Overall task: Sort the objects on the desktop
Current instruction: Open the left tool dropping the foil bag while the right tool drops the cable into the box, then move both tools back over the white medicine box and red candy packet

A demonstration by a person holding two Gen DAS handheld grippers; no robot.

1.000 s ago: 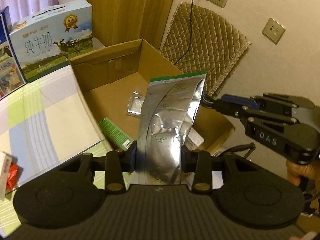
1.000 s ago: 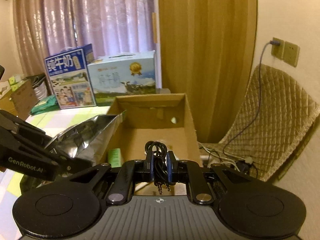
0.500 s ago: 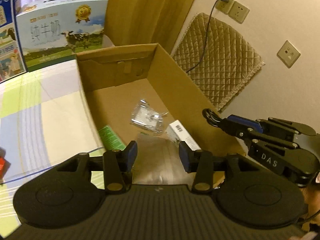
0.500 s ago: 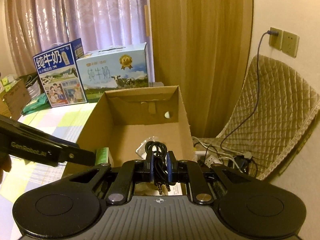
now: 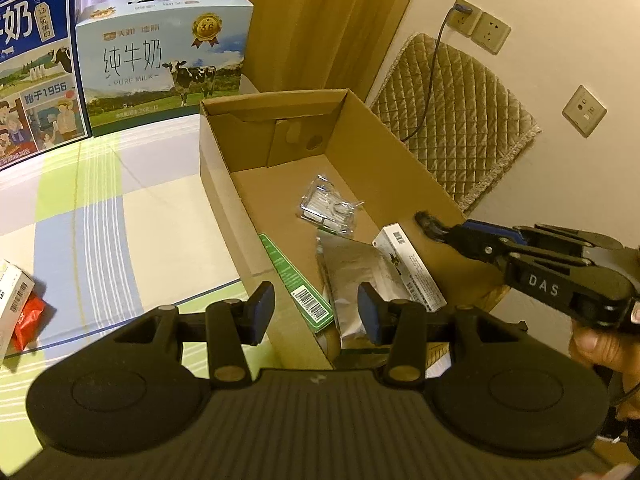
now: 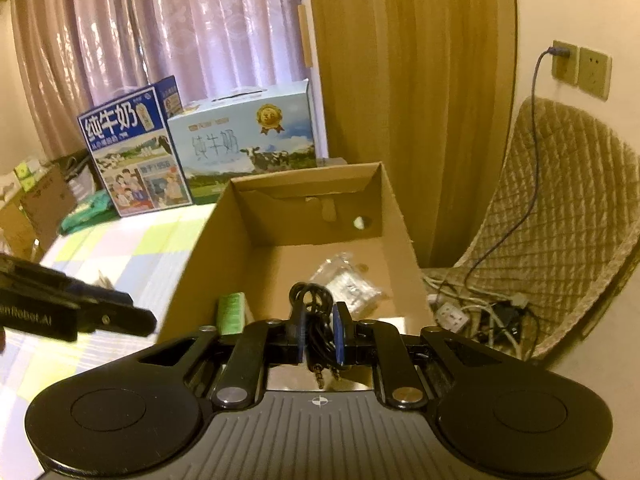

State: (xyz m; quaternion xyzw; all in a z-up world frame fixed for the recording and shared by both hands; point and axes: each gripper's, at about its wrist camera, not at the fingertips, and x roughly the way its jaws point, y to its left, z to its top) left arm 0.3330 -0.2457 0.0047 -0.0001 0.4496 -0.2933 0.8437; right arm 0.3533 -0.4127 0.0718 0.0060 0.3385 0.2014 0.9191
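- Desk [image 5: 132, 216] far left: white carton [image 5: 12, 300] + red packet [image 5: 26, 316] not yet sorted.
- Left gripper [image 5: 316, 312]: spread, empty, at box [image 5: 224, 184] near edge.
- In box: green pack [image 5: 296, 280], foil pouch [image 5: 360, 272], clear bag [image 5: 330, 206], white carton.
- Right gripper [image 6: 319, 334]: pinching black cable [image 6: 316, 312] over box, not yet dropped.

Brown cardboard box [image 5: 400, 172], silver pouch [image 5: 356, 268], green-and-blue checked tablecloth [image 5: 120, 216].
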